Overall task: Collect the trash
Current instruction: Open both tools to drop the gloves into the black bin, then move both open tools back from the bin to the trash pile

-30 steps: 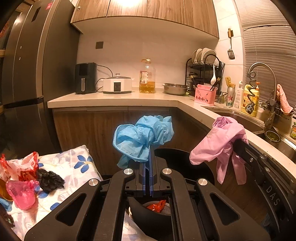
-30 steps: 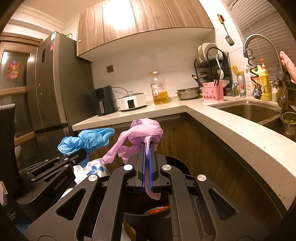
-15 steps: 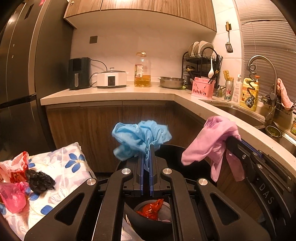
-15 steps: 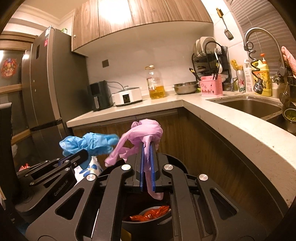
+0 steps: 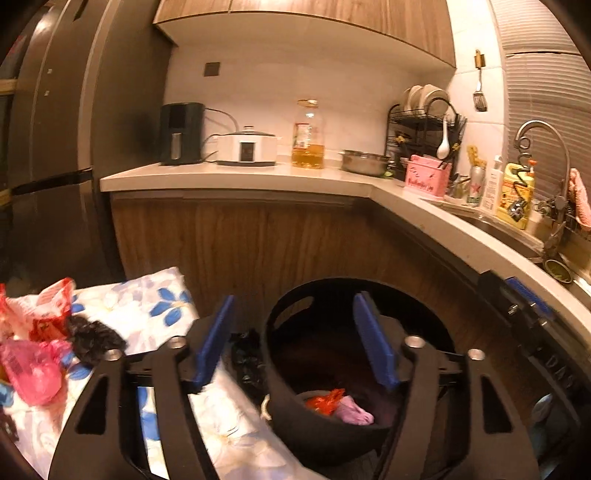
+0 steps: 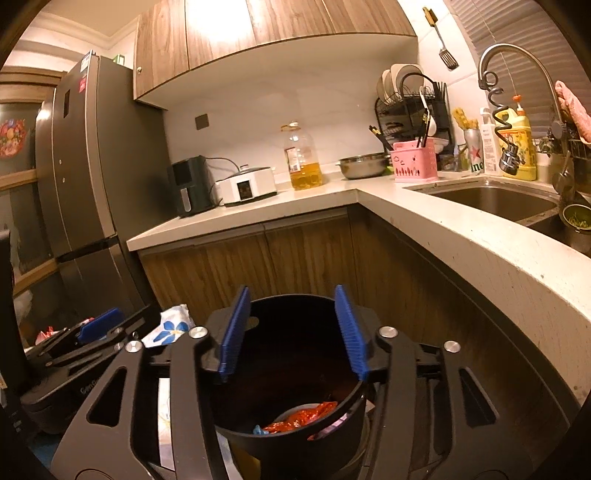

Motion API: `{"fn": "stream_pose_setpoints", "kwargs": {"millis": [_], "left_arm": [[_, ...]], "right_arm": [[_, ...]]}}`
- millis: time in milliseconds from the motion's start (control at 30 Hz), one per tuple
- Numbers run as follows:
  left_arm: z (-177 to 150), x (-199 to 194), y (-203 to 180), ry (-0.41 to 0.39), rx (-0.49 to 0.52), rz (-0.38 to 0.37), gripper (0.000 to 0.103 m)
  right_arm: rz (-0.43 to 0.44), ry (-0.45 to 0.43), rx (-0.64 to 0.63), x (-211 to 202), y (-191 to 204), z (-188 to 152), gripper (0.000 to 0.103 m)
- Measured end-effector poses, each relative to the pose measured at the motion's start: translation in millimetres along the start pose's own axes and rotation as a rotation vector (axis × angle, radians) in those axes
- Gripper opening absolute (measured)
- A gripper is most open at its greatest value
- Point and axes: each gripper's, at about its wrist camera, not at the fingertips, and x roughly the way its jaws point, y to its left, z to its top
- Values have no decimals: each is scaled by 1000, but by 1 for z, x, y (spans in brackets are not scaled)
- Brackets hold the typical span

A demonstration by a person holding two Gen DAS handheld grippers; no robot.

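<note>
crumpled pink glove (image 5: 354,412) beside red wrapper (image 5: 325,400) at black bin (image 5: 295,421) bottom

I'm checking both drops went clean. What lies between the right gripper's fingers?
Nothing is held: in the right wrist view, the right gripper stands open, with only the black bin below the gap.

We see warm, orange-tinted indoor light in both views, coming from above: it blows out to a glare on the wooden upper cabinets (image 6: 266,22) high over the claws and spreads softly down the white wall (image 5: 332,85). Below the claws the black bin (image 6: 295,369) sits in deep shadow, its inside nearly unreadable. The fridge (image 5: 55,147) far to the left is dim. The left wrist view is softer, smeared with motion blur; the right is sharper. Fisheye bending curves the countertop (image 6: 461,251), and the corners fall to black.
</note>
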Motion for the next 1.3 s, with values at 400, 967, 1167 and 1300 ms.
{"fn": "stream_pose_setpoints", "kwargs": {"millis": [400,967,1167,1300], "left_arm": [[-20,-35,28,6,-7,139,90],[-49,-96,67,0,-45,257,97],[-55,-113,84,-6,-55,304,97],[-58,-124,94,-18,-63,336,97]], "right_arm": [[42,57,-33,-18,18,-12,79],[44,35,-58,-58,44,-32,81],[64,30,-67,-68,62,-41,81],[78,35,-82,-72,76,-46,81]]}}
